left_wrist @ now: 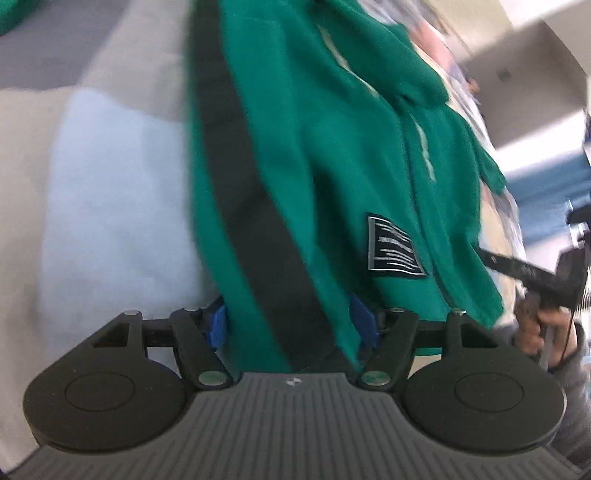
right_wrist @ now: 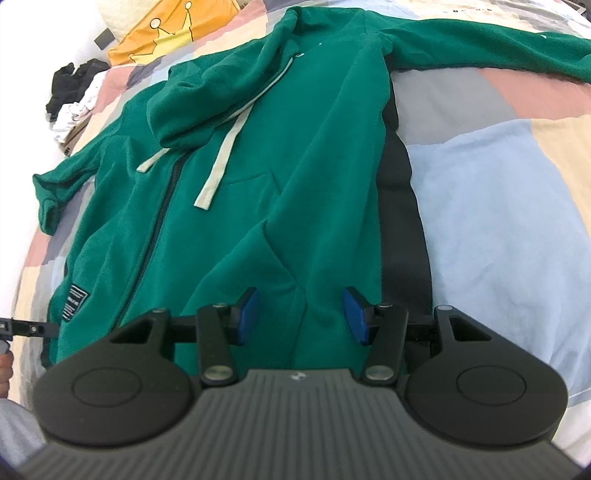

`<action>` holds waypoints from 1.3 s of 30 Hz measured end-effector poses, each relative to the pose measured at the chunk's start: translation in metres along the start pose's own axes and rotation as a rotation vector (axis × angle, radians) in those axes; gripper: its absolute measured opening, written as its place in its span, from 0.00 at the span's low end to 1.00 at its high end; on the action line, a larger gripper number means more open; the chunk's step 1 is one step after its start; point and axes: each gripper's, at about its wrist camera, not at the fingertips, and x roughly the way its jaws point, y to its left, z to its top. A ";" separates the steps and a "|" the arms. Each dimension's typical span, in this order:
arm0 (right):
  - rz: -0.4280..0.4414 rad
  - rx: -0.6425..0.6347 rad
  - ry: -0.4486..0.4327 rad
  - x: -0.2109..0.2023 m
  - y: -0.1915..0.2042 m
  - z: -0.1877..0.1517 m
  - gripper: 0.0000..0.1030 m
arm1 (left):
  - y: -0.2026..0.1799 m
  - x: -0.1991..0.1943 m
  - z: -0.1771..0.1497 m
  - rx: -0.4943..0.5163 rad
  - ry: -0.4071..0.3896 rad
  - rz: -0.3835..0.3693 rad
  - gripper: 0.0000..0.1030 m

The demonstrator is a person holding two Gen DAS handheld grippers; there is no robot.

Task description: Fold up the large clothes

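Note:
A green zip hoodie (right_wrist: 258, 166) with pale drawstrings (right_wrist: 221, 155) lies front up on the bed. It has a black side stripe (right_wrist: 402, 221) and a black label (right_wrist: 75, 301) near the hem. My right gripper (right_wrist: 301, 317) is open over the lower front, a ridge of fabric between its blue pads without being pressed. My left gripper (left_wrist: 291, 325) is open at the hem corner beside the label (left_wrist: 393, 245). The hoodie (left_wrist: 314, 147) and a black stripe (left_wrist: 251, 206) run between its wide jaws and partly hide the right pad. This view is blurred.
The bed is covered by a patchwork quilt (right_wrist: 498, 184) in pale blue, grey, pink and cream. A yellow pillow (right_wrist: 159, 33) and a heap of dark and white clothes (right_wrist: 74, 96) sit at the far left. One sleeve (right_wrist: 498, 48) stretches out right. A hand (left_wrist: 535, 328) holds the right gripper.

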 end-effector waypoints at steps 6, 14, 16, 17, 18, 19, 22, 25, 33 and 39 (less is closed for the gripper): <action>-0.014 -0.024 0.004 0.003 0.004 0.001 0.52 | -0.025 0.021 0.009 0.118 0.089 0.191 0.45; -0.018 -0.021 0.001 0.003 0.004 0.000 0.52 | -0.027 -0.049 0.002 -0.040 -0.064 0.185 0.09; -0.020 -0.015 -0.001 0.002 0.002 0.000 0.52 | -0.019 -0.066 -0.003 -0.111 -0.117 0.231 0.09; -0.023 -0.011 -0.001 0.002 0.002 0.000 0.51 | -0.015 -0.069 -0.006 -0.142 -0.127 0.264 0.09; -0.026 -0.009 -0.003 0.002 0.001 0.000 0.51 | -0.011 -0.068 -0.007 -0.166 -0.127 0.292 0.09; -0.028 -0.010 -0.007 0.001 0.001 0.000 0.52 | -0.007 -0.065 -0.010 -0.173 -0.112 0.321 0.09; -0.037 -0.028 -0.007 0.002 0.001 0.000 0.51 | 0.003 -0.048 -0.013 -0.184 -0.054 0.399 0.09; -0.048 -0.047 -0.003 0.002 0.002 -0.001 0.50 | -0.002 -0.036 -0.010 -0.152 -0.019 0.465 0.10; -0.029 -0.016 -0.041 -0.008 -0.005 -0.001 0.51 | -0.037 -0.027 -0.001 -0.099 -0.017 0.550 0.19; -0.023 -0.028 -0.114 -0.023 -0.003 -0.001 0.51 | -0.083 -0.043 -0.007 -0.025 -0.090 0.613 0.67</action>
